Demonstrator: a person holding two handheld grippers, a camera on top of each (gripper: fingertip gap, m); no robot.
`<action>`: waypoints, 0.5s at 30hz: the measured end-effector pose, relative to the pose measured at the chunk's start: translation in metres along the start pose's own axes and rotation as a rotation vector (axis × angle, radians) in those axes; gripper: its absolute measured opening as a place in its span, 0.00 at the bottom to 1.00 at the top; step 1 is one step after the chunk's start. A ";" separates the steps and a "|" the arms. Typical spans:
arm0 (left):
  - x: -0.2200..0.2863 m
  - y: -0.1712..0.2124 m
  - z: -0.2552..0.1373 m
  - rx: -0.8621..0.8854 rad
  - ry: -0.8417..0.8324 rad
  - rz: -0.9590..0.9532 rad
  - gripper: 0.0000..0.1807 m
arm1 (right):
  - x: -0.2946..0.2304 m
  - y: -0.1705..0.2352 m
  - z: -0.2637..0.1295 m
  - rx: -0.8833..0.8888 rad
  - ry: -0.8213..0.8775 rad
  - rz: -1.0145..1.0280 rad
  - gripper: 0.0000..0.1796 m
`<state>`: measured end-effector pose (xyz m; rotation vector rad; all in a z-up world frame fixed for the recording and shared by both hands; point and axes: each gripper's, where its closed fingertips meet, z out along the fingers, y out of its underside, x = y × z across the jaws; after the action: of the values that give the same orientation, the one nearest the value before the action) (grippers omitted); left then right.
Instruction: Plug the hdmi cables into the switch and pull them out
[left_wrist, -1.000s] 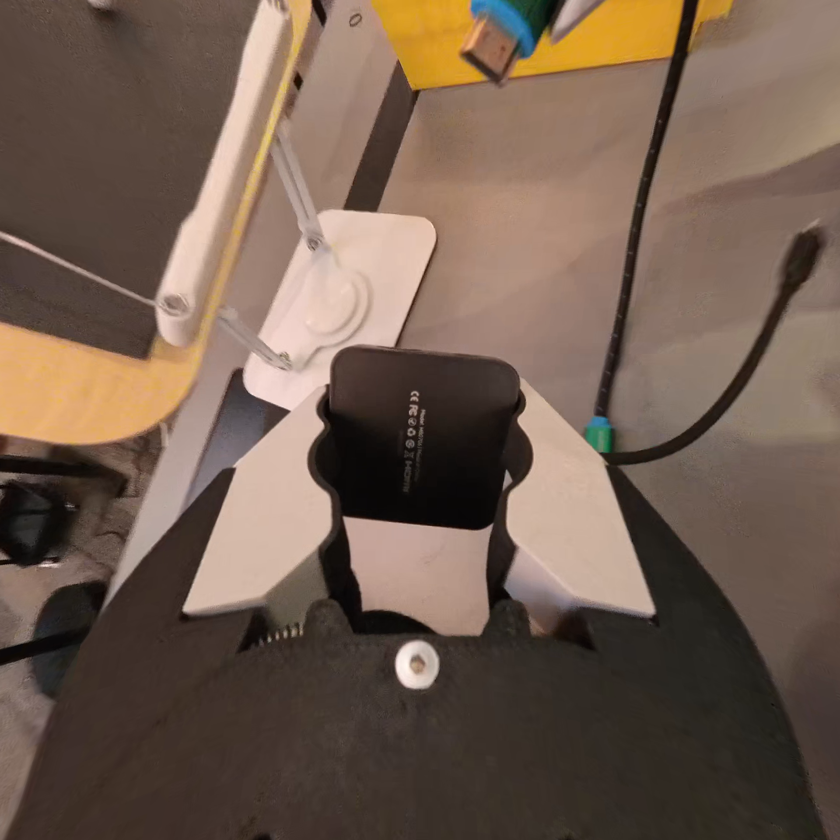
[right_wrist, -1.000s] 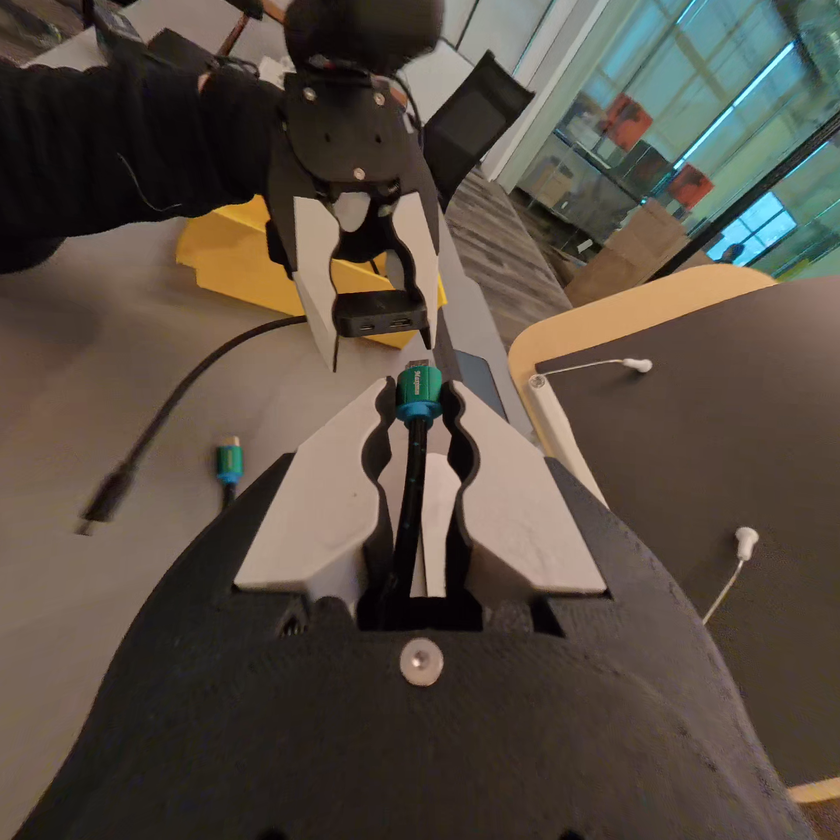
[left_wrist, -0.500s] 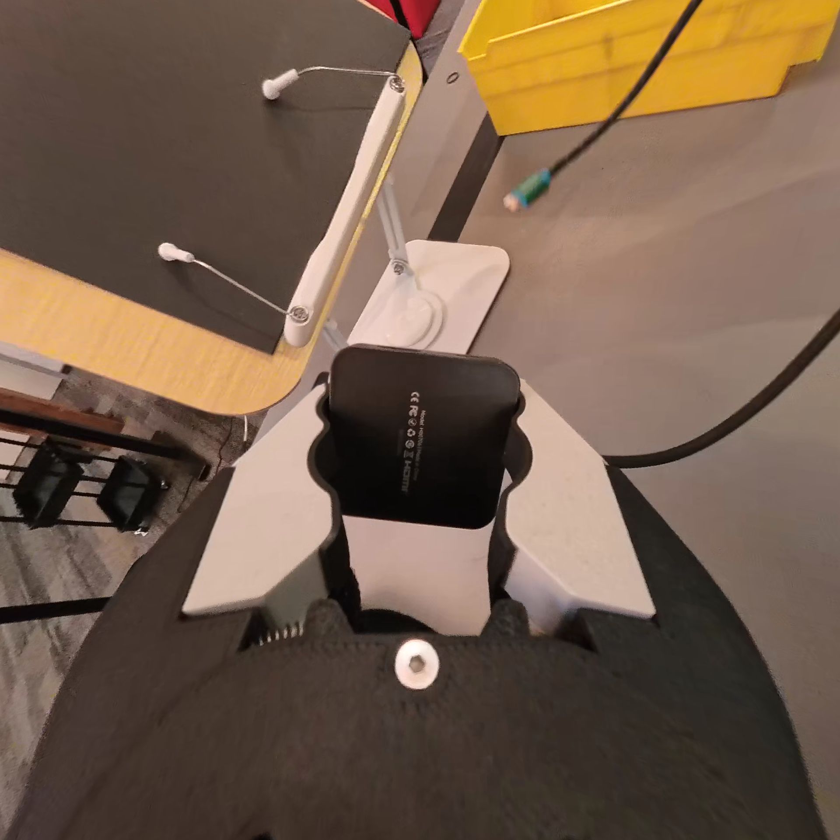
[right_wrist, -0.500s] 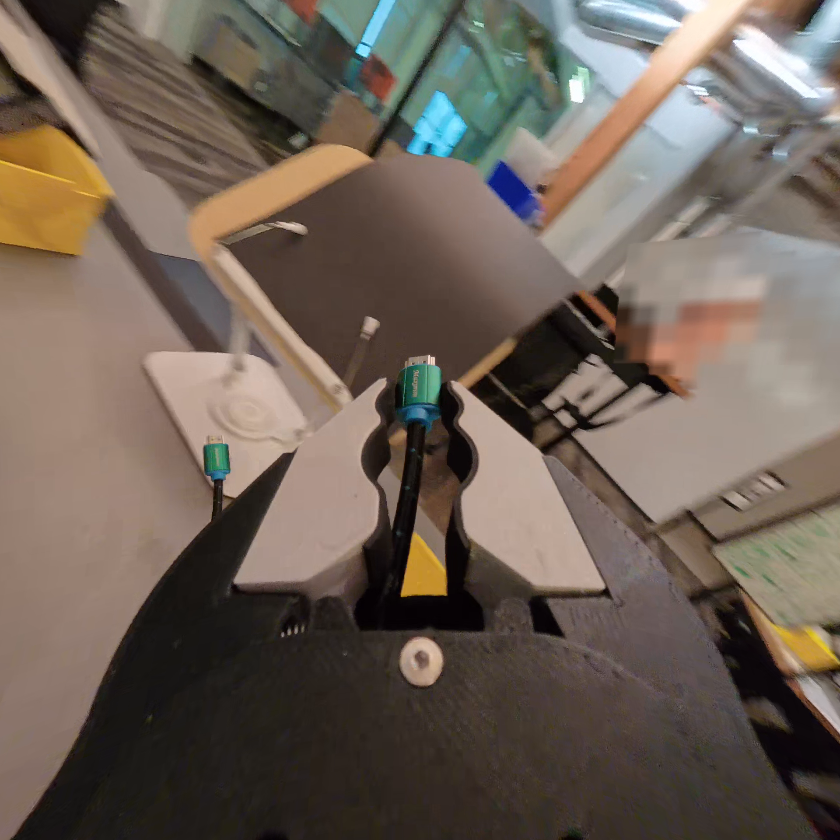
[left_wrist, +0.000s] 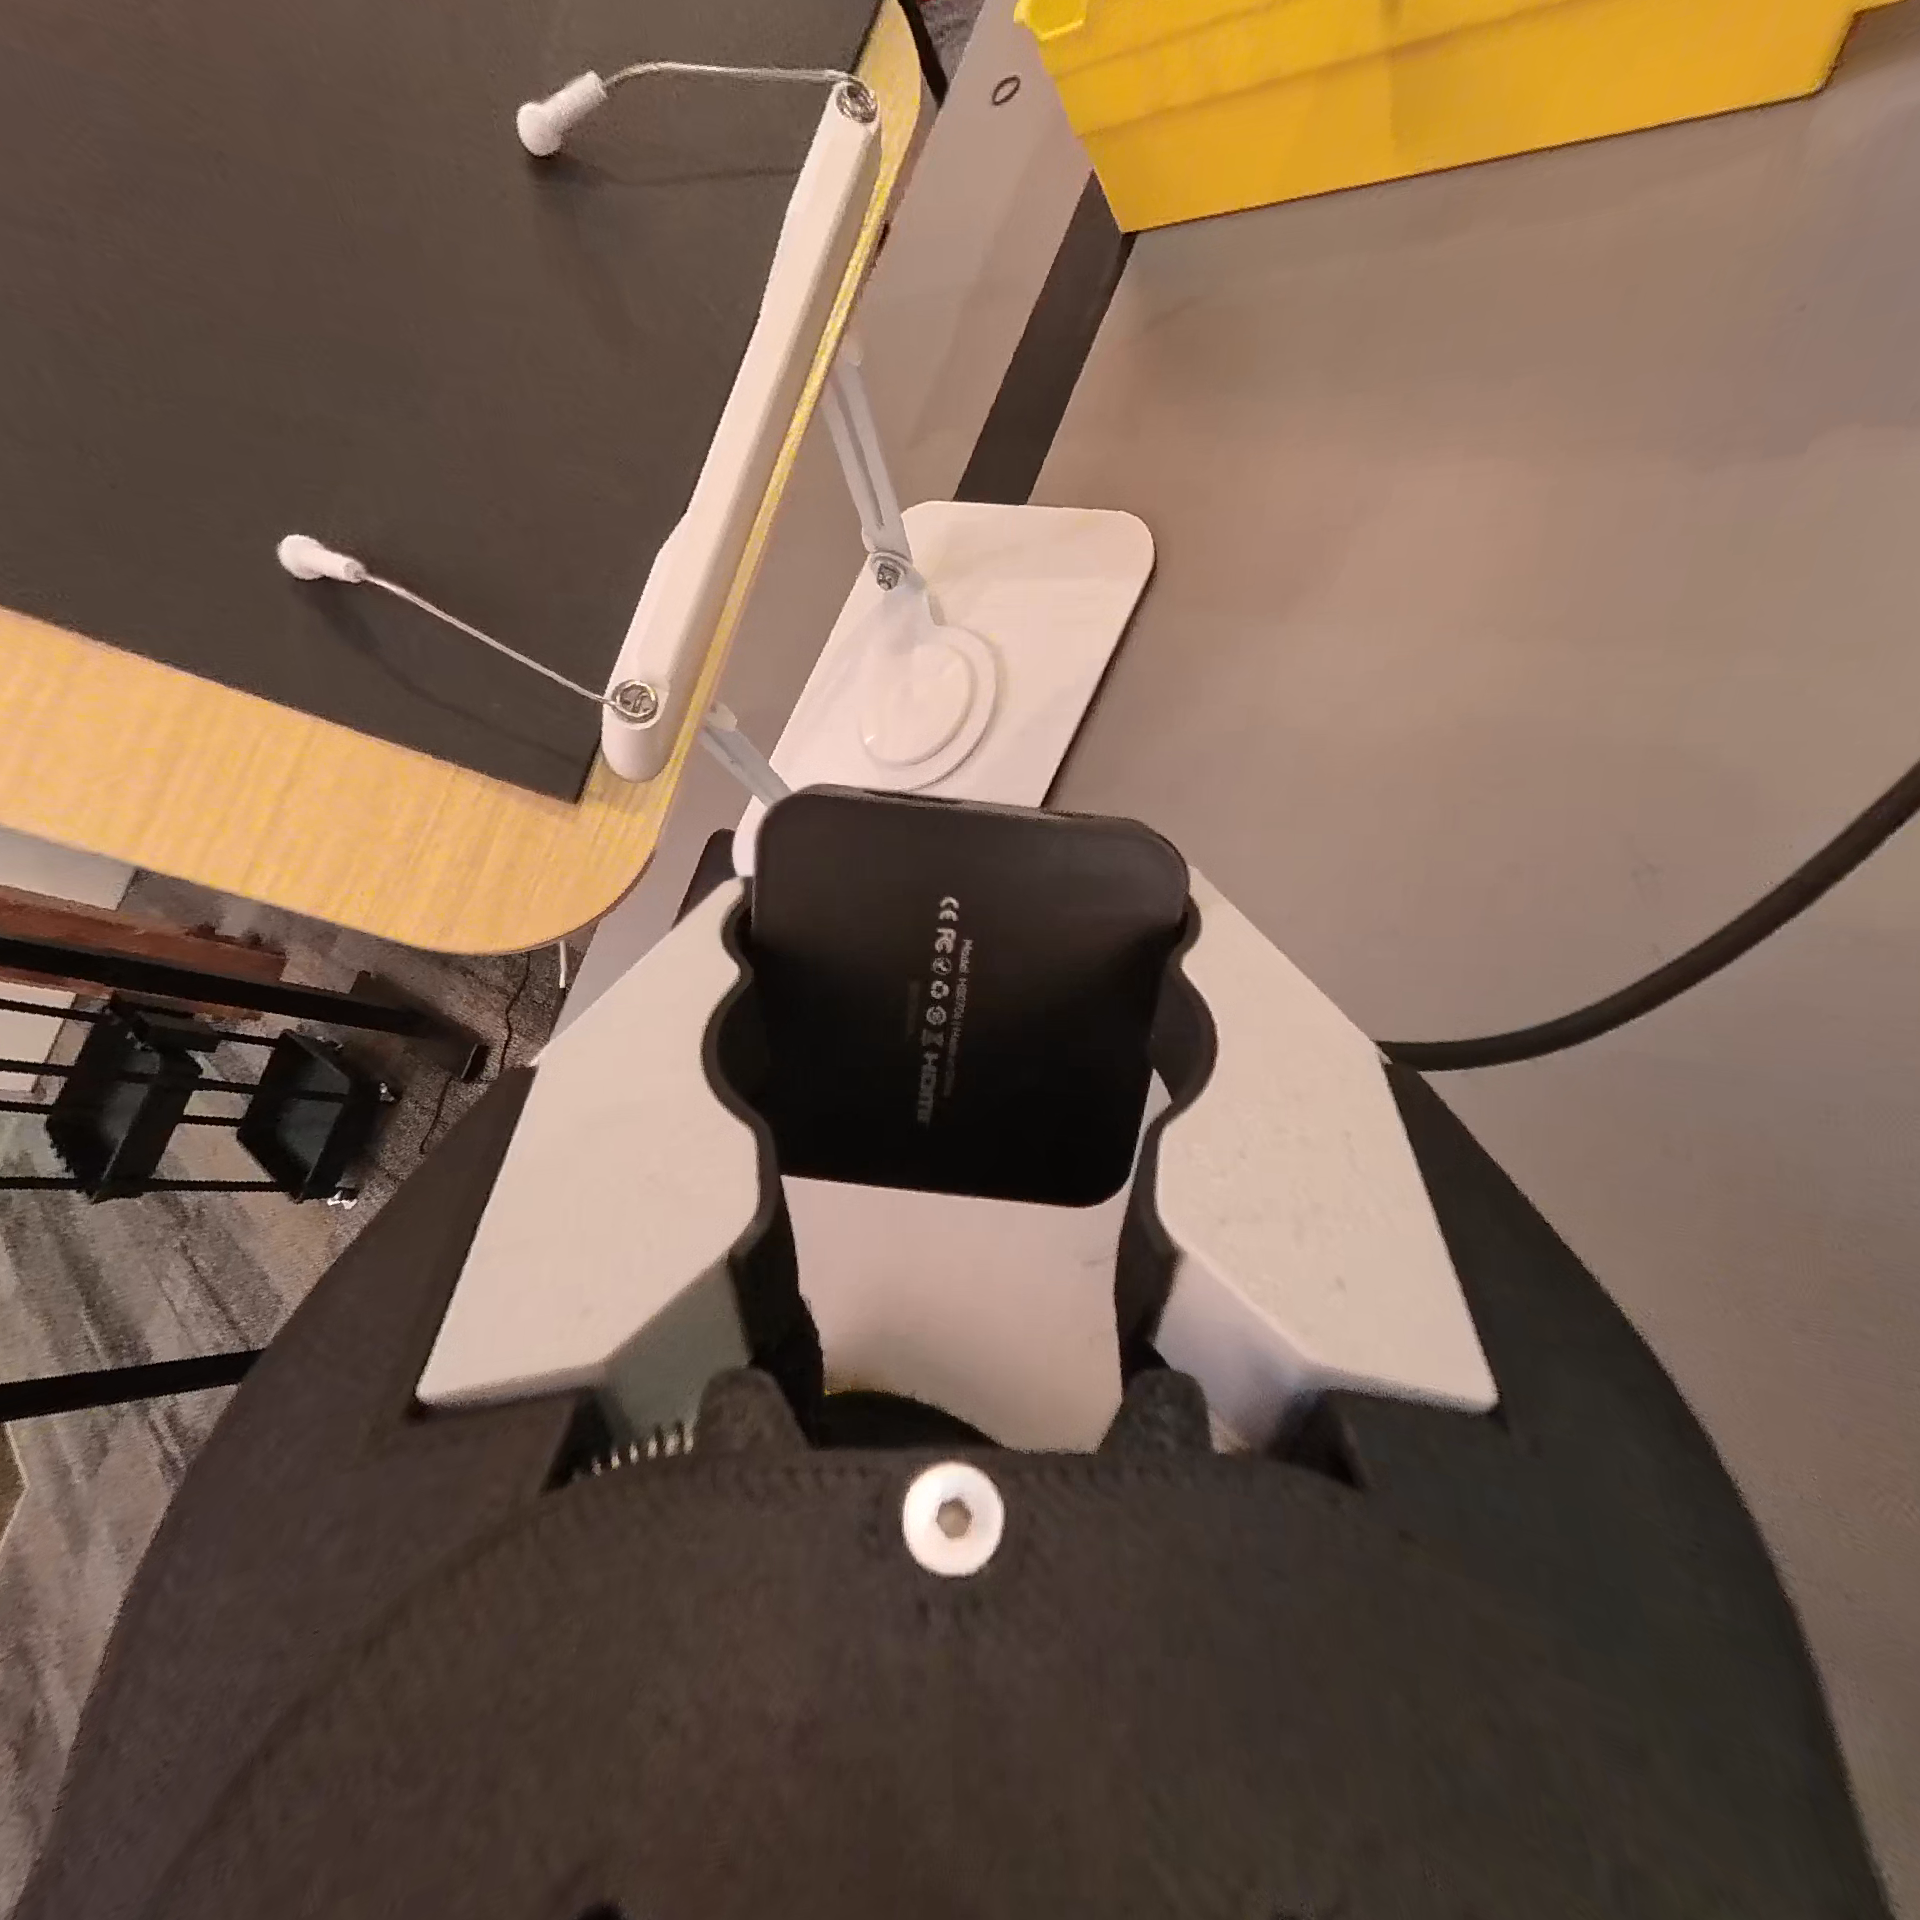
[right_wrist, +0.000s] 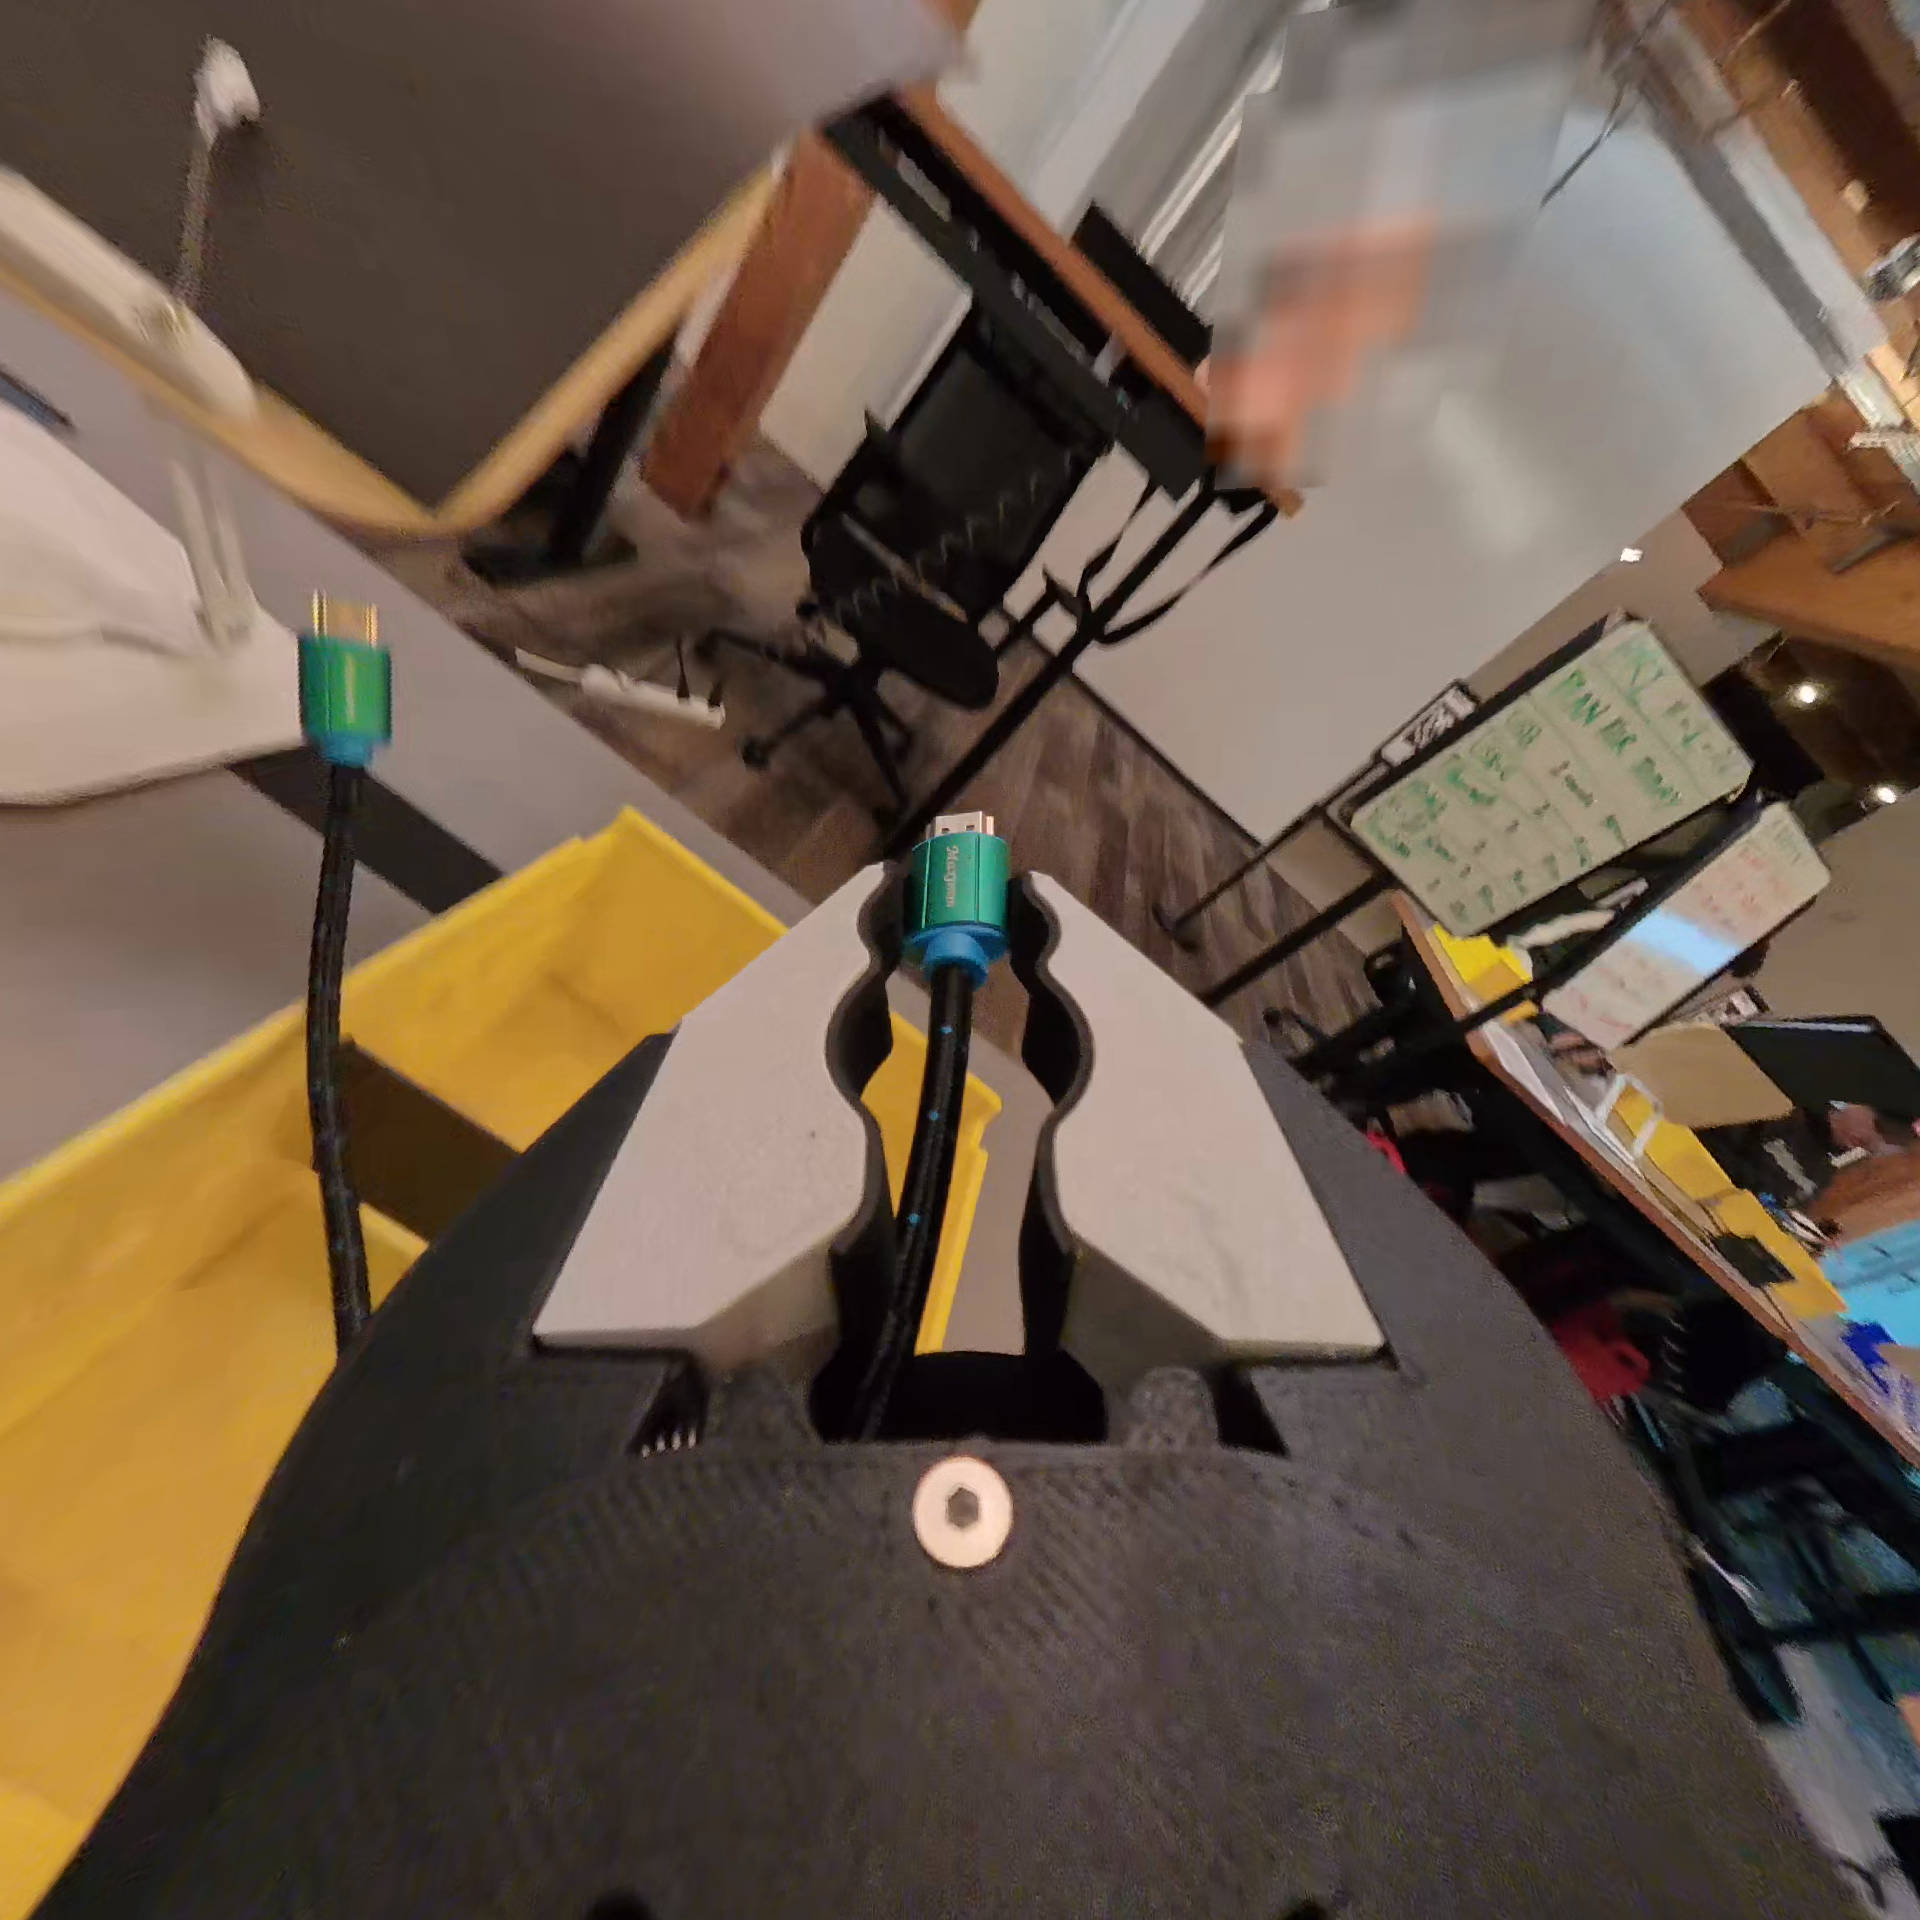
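1. L gripper (left_wrist: 966, 914): fingers (left_wrist: 644, 1122) closed in on the black switch box (left_wrist: 961, 1023), one on each side edge. Box was flat between them, printed face toward cam, front end sticking out just past the tips. Ports not visible from this angle.
2. No cable was plugged into the box that I could see in the left wrist view.
3. Below and past the box: grey table (left_wrist: 1455, 623). Thick black cable (left_wrist: 1662, 966) lay on it to the R, curving behind the R finger.
4. Just beyond the box tip: white lamp base (left_wrist: 1049, 613) flat on the table, its white arm (left_wrist: 748, 416) angled up to the L.
5. Farther L: dark-topped desk w/ wood edge (left_wrist: 312, 769), apart from the grey table. Yellow bin (left_wrist: 1351, 94) at far top R on the table.
6. R gripper (right_wrist: 951, 883): fingers (right_wrist: 748, 1122) nearly closed, pinching the green HDMI plug (right_wrist: 954, 883) at the tips. Metal end pointed away from cam, free in air, touching nothing. Its braided black cable (right_wrist: 925, 1164) ran back between the fingers into the gripper body.
7. To the L of R gripper: second green plug (right_wrist: 345, 681) on a braided cable (right_wrist: 332, 997), standing up in air, unplugged.
8. Under both: yellow bin (right_wrist: 208, 1195). Bkgd heavily blurred; office chair (right_wrist: 935, 582) and whiteboard (right_wrist: 1558, 790) far off.
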<state>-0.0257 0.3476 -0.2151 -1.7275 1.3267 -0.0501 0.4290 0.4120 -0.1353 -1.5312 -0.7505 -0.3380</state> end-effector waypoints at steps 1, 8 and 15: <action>0.001 0.001 0.001 -0.004 0.002 0.001 0.41 | -0.005 0.012 0.006 -0.046 -0.018 -0.016 0.10; 0.002 0.005 0.003 -0.019 0.012 0.001 0.41 | -0.041 0.079 0.026 -0.317 -0.198 0.009 0.10; 0.007 0.007 0.007 -0.033 0.030 0.015 0.41 | -0.081 0.148 0.019 -0.635 -0.379 0.107 0.12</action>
<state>-0.0240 0.3469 -0.2266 -1.7507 1.3690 -0.0452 0.4586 0.4173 -0.3022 -2.2688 -0.8992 -0.2143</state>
